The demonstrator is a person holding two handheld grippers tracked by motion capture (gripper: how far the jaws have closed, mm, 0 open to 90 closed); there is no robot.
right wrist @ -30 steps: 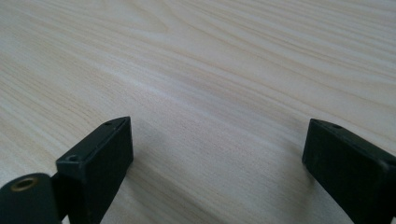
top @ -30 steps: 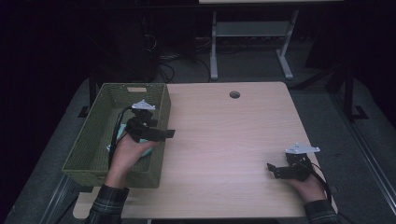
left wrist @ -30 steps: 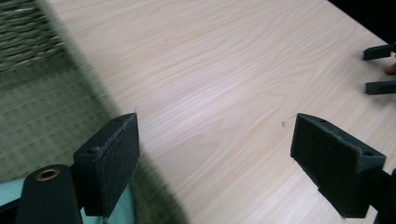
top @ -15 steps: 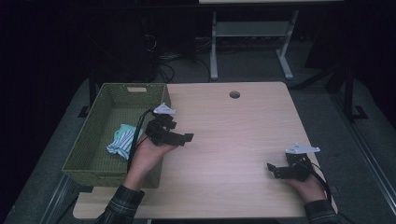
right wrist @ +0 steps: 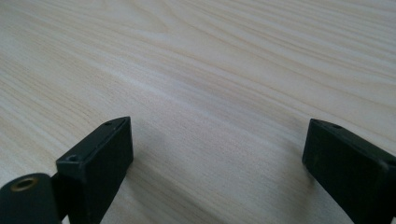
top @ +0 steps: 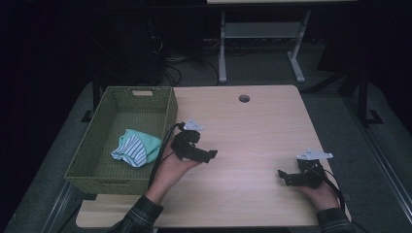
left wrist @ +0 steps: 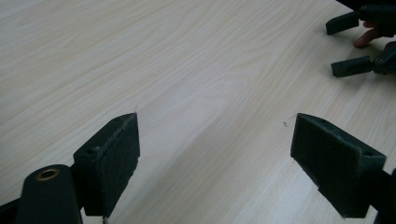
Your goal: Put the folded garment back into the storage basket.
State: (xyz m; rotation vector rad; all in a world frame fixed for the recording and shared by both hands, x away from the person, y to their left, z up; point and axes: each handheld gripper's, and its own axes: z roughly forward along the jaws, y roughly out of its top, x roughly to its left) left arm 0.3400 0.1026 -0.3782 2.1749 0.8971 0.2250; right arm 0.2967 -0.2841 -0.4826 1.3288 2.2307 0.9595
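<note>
Striped cloth point(top: 135, 148) in green basket point(top: 99, 165)

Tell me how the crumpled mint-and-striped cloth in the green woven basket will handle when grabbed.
The crumpled mint-and-striped cloth lies slumped in soft folds, so it is probably floppy and will drape. It looks thin, likely light. It seems unlikely to roll or break.

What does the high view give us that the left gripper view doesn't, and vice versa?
High view: the green woven basket at the table's left edge, the striped green-and-white cloth lying inside it, the round hole in the tabletop, and the left gripper over the wood.

Left gripper view: that gripper's own felt pads up close, spread wide with nothing between.

Both: the light wood table and the right gripper, jaws apart.
</note>
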